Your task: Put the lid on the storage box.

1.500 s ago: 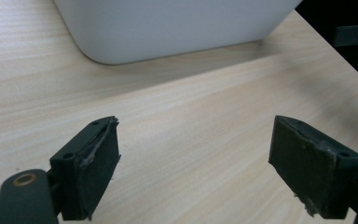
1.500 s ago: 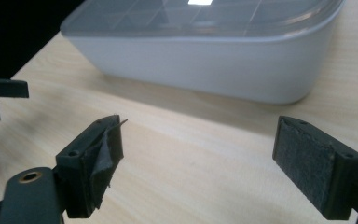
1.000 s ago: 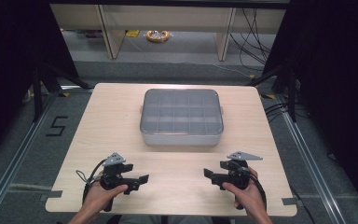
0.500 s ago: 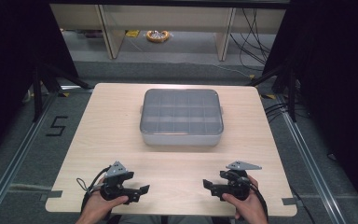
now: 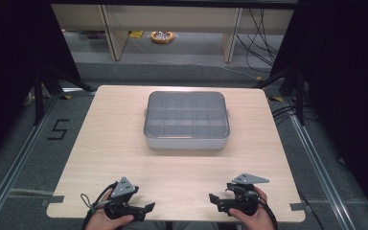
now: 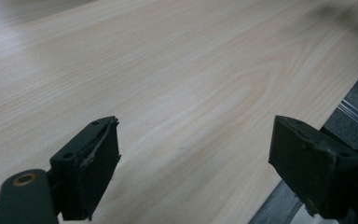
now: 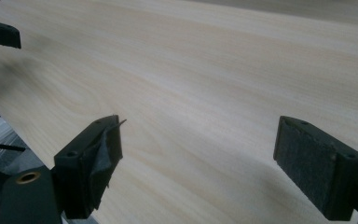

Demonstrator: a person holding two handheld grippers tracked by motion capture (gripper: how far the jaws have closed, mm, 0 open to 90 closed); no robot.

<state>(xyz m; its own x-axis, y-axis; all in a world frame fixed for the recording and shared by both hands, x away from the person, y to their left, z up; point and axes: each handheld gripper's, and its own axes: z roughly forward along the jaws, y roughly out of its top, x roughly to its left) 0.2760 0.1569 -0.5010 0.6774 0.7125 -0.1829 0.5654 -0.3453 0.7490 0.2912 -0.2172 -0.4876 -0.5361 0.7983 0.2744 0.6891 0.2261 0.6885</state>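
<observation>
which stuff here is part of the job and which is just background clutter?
In the job:
- lidded grey compartment box, shut, mid-table
- left gripper, open, holding nothing
- right gripper, open, holding nothing
- wooden table

Lying about:
- orange-rimmed item on the floor beyond the table
- cables on the floor
- "5" marking on the floor

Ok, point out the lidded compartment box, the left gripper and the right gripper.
lidded compartment box (image 5: 187, 117), high view, middle of its clear lid.
left gripper (image 5: 147, 208), high view, between its fingertips.
right gripper (image 5: 213, 199), high view, between its fingertips.
</observation>
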